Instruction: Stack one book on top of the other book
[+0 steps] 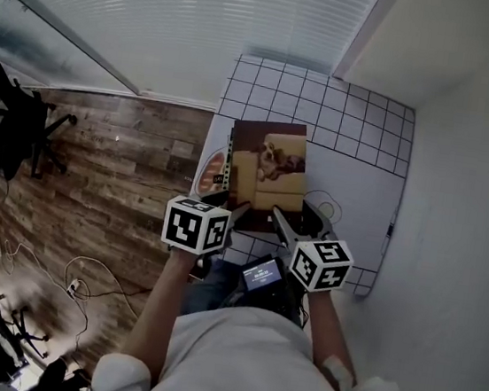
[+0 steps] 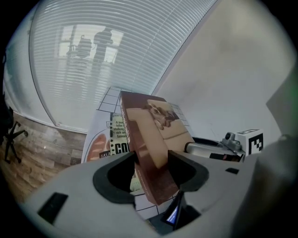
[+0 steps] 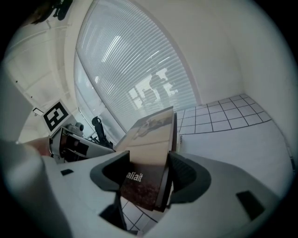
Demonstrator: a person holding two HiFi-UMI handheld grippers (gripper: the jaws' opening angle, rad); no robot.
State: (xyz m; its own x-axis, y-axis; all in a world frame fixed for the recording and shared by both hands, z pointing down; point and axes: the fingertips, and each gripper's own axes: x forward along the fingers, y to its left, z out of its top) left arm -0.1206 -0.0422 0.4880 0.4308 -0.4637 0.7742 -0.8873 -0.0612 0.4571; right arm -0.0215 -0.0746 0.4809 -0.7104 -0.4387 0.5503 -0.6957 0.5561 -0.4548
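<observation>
The left tongs (image 2: 151, 169) are clamped on the near left corner of a brown book (image 1: 270, 171), and the right tongs (image 3: 146, 179) are clamped on its near right corner, so both hands share the one book at the end closest to the person. From that grip the brown book's long axis runs straight away from the person, its near end raised off the white gridded surface (image 1: 356, 160); whether the far end touches anything cannot be told. The second book (image 1: 215, 170), with an orange and white cover, lies flat on the surface below and to the left, partly covered by the brown book. The left tongs are the nearer pair to it, so squaring the stack looks like a small shift left, then lowering.
</observation>
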